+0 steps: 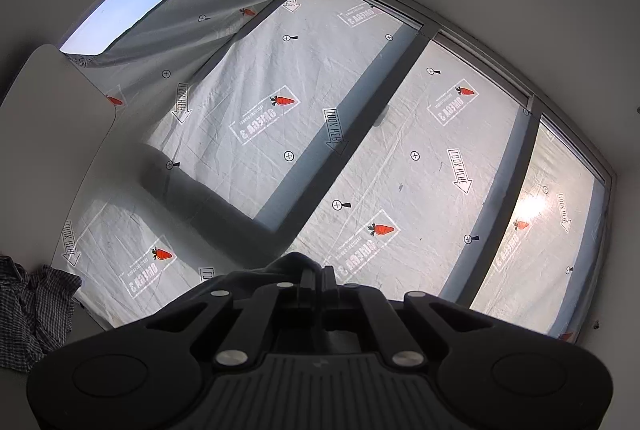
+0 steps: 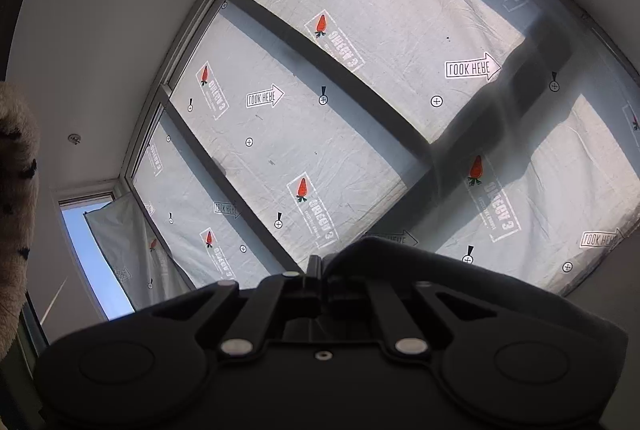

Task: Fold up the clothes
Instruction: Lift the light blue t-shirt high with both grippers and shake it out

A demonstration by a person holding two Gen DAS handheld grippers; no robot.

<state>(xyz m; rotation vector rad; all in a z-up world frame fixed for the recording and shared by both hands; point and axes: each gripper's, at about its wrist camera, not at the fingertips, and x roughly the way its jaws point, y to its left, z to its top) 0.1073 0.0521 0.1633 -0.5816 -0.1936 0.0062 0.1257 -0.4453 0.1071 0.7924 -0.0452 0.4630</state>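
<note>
On the far left a checked shirt point(image 1: 36, 306) lies crumpled, waiting its turn. My left claw point(image 1: 316, 276) is clamped shut on dark cloth point(image 1: 288, 264), which bunches right at the fingertips, pointed up at the covered window point(image 1: 360, 133). Over on the right, my right claw point(image 2: 318, 270) is closed on the same sort of dark fabric, a fold draping over its right side. I judge this is the lift-and-spread step: I want both corners level and taut between the claws before laying the garment flat, with no slack.
</note>
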